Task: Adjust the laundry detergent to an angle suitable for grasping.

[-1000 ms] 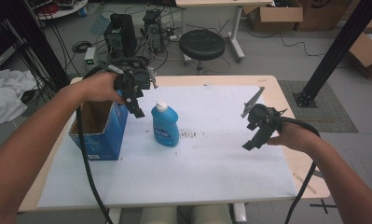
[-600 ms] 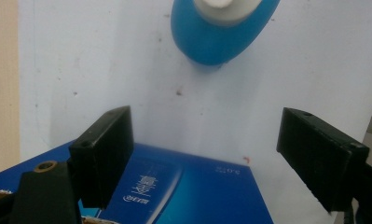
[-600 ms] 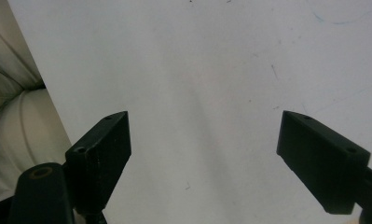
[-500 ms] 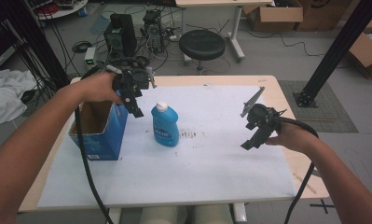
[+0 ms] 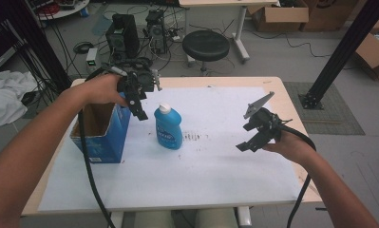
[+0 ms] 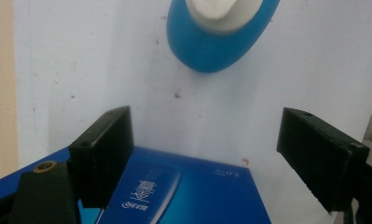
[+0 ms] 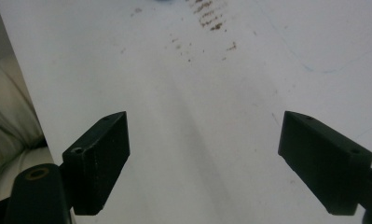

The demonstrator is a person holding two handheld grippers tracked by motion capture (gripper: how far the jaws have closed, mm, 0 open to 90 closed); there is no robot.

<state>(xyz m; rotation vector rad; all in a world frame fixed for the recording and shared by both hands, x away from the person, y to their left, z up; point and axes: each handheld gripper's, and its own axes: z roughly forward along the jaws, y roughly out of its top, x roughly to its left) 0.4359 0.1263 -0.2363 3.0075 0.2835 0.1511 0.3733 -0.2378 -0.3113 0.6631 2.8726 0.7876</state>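
A person at a white-topped table [image 5: 215,190] holds a two-jaw gripper in each hand. The left gripper [image 5: 138,105] hangs above the near-right corner of an open blue box [image 5: 104,133], which stands near the table's left edge; its jaws are spread wide and grip nothing. In the left gripper view, the box's printed blue side [image 6: 183,191] lies between and below those jaws, and a blue bottle [image 6: 221,37] with a white cap stands just past them on the white surface. From the high view, the blue bottle [image 5: 168,127] stands upright just to the right of the box, apart from it, a little left of the table's middle, with a patch of brown specks [image 5: 193,137] on the surface beside it. The right gripper [image 5: 251,140] hovers over the right half of the table, well apart from the bottle, its jaws also wide apart and empty. The right gripper view looks down on bare white surface and the same brown specks [image 7: 207,18].
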